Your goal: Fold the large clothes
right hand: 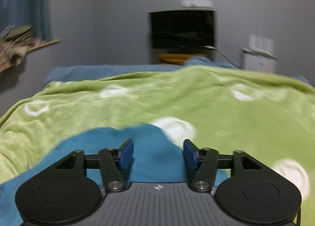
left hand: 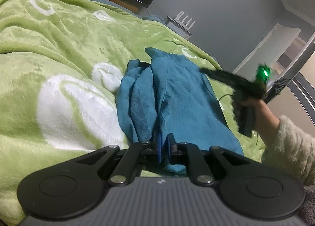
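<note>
A fluffy lime-green blanket with white ring shapes (left hand: 65, 52) covers the bed, rumpled into soft folds; a plain blue sheet (right hand: 98, 71) shows past its far edge. Beyond the bed stand grey walls, a dark flat screen (right hand: 182, 29) over an orange-brown shelf (right hand: 177, 57), and a white router with upright antennas (right hand: 259, 44) on a pale box. A blue curtain (right hand: 25, 3) hangs at the left of the right wrist view.

The teal fleece garment (left hand: 177, 96) lies bunched lengthwise on the blanket, with deep creases along its left side. The left gripper (left hand: 163, 150) has its blue-padded jaws drawn narrow and pinched on the garment's near edge. The right gripper (right hand: 158, 156) hovers above the same teal cloth with jaws spread wide and nothing between them. In the left wrist view that gripper is a dark smear with a green light, held by a hand (left hand: 254, 107) in a cream fuzzy sleeve.

Motion blur softens most of the right wrist view, so the striped clutter at its far left cannot be made out. The garment's near end is cut off behind both gripper bodies, and which kind of clothing it is cannot be told.
</note>
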{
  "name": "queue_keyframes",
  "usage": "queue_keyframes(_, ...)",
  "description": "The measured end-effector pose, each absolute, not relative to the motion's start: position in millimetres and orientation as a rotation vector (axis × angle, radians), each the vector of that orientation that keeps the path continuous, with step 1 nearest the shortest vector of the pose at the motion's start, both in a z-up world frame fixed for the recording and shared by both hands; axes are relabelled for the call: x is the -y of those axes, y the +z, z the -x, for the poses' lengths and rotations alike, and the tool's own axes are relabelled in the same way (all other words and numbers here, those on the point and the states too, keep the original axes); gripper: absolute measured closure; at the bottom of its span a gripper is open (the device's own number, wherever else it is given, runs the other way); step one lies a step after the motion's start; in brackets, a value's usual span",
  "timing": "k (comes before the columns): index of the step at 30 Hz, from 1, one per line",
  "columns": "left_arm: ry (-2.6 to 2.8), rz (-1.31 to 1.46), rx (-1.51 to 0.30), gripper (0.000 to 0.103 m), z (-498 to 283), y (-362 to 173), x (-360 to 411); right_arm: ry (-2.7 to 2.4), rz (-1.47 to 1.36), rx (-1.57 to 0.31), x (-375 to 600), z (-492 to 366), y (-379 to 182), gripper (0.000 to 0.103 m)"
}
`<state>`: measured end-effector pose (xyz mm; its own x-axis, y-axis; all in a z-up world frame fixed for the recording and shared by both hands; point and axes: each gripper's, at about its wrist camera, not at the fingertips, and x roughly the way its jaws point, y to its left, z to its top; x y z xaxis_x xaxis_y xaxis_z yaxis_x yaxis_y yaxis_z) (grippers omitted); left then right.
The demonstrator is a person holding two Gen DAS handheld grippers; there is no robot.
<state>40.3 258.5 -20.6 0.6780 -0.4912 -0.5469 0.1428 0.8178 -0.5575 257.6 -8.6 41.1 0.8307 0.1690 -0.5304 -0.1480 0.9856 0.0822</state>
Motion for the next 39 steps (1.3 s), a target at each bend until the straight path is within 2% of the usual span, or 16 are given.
queue_keyframes(6,-0.367,0.521,-0.754,0.096,-42,-22,-259,0.211,-0.366,-0.704,94,-244,7,0.017)
queue_keyframes(11,-0.355,0.527,-0.760,0.096,-43,-23,-259,0.359,-0.759,-0.797,127,-257,-46,0.012)
queue_keyframes(13,-0.352,0.530,-0.762,0.096,-43,-23,-259,0.415,-0.885,-0.825,131,-267,-68,0.004)
queue_keyframes(16,-0.345,0.533,-0.772,0.096,-46,-26,-259,0.489,-1.011,-0.859,129,-284,-99,0.000)
queue_keyframes(18,-0.337,0.534,-0.781,0.096,-48,-27,-259,0.508,-1.040,-0.847,122,-290,-106,0.002)
queue_keyframes(20,-0.305,0.510,-0.799,0.096,-50,-23,-253,0.468,-1.020,-0.825,115,-292,-96,0.011)
queue_keyframes(22,-0.262,0.442,-0.817,0.096,-54,-13,-240,0.436,-0.947,-0.797,110,-291,-73,0.029)
queue_keyframes(24,-0.243,0.323,-0.835,0.096,-66,-5,-217,0.447,-0.902,-0.760,110,-294,-50,0.033)
queue_keyframes(33,-0.284,0.077,-0.924,0.096,-163,-36,-118,0.404,-0.492,-0.705,127,-356,82,0.033)
queue_keyframes(35,-0.318,0.090,-0.933,0.096,-176,-50,-107,0.390,-0.403,-0.692,123,-369,103,0.028)
queue_keyframes(37,-0.336,0.121,-0.930,0.096,-181,-58,-106,0.318,-0.315,-0.681,117,-382,113,0.015)
queue_keyframes(39,-0.347,0.149,-0.921,0.096,-182,-63,-108,0.187,-0.215,-0.652,105,-389,109,0.008)
